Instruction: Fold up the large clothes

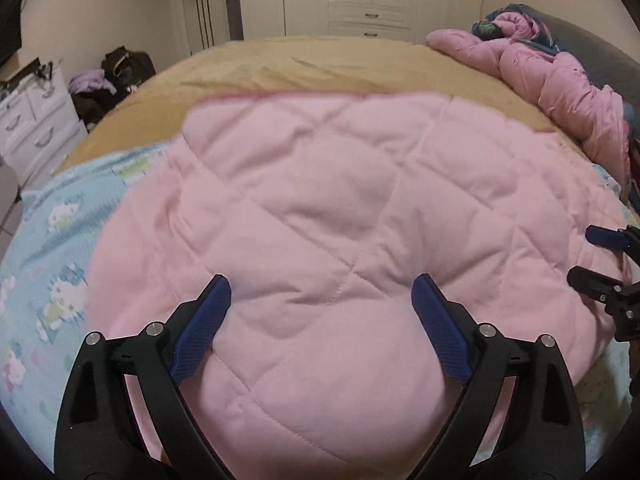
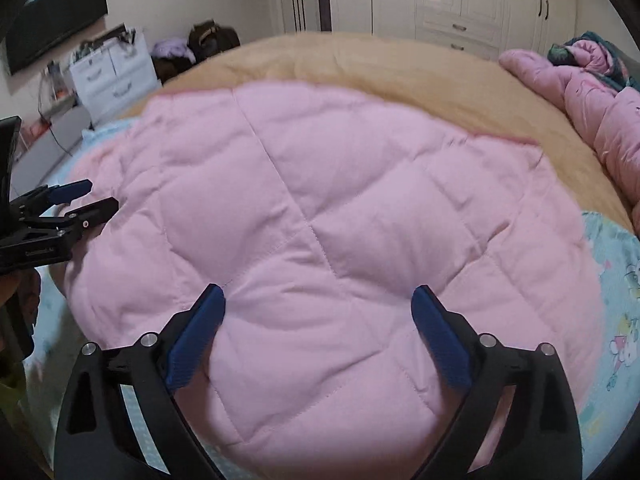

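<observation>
Pink quilted garment (image 1: 320, 200) lies flat on bed — left tool (image 1: 320, 300), right tool (image 2: 318, 308) spread wide, empty.

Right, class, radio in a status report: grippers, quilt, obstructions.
Left gripper open, right gripper open, both empty. Pink quilt flat on bed. Nothing in the way.

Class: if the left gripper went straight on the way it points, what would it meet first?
Most likely the pink quilt: the open left gripper points down onto it, nothing between. Depth is unclear.
</observation>
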Action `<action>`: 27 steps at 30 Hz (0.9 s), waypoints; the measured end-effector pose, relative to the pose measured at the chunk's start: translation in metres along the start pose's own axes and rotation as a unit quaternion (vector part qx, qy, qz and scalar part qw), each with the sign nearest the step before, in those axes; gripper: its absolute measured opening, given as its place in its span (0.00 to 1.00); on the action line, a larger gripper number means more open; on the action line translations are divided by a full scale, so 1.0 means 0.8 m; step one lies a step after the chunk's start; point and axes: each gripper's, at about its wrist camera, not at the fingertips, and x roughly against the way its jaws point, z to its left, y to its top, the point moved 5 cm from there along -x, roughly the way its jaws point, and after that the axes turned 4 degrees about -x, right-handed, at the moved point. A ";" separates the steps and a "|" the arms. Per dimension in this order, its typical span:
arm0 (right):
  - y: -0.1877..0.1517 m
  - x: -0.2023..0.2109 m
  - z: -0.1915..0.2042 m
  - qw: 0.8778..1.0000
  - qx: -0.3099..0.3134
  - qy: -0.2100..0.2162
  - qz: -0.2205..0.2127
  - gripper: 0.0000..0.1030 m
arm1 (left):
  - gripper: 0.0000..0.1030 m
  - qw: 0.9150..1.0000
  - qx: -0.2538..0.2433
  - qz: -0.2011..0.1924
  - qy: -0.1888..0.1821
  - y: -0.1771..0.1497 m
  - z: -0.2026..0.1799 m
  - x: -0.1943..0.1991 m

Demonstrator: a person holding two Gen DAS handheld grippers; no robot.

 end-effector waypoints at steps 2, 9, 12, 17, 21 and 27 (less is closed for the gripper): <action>-0.002 -0.008 0.002 1.000 0.006 -0.010 0.000 0.94 | 0.83 1.000 -0.005 -0.002 0.010 -0.007 -0.006 -0.003; 0.003 0.011 -0.008 0.999 0.002 0.013 -0.032 0.94 | 0.86 1.000 -0.002 -0.010 0.020 -0.004 -0.004 0.021; 0.004 0.057 -0.027 0.997 -0.023 0.039 -0.066 0.95 | 0.91 0.999 -0.010 -0.031 0.032 -0.002 -0.002 0.044; -0.001 0.118 -0.081 0.993 -0.075 0.039 -0.089 0.96 | 0.91 0.998 -0.001 -0.045 0.037 -0.002 0.010 0.071; -0.014 0.144 -0.131 0.990 -0.116 0.029 -0.080 0.96 | 0.91 0.998 0.020 -0.044 0.042 -0.006 0.028 0.087; -0.039 0.158 -0.180 0.987 -0.140 -0.005 -0.072 0.96 | 0.91 0.996 0.057 -0.042 0.048 -0.019 0.053 0.104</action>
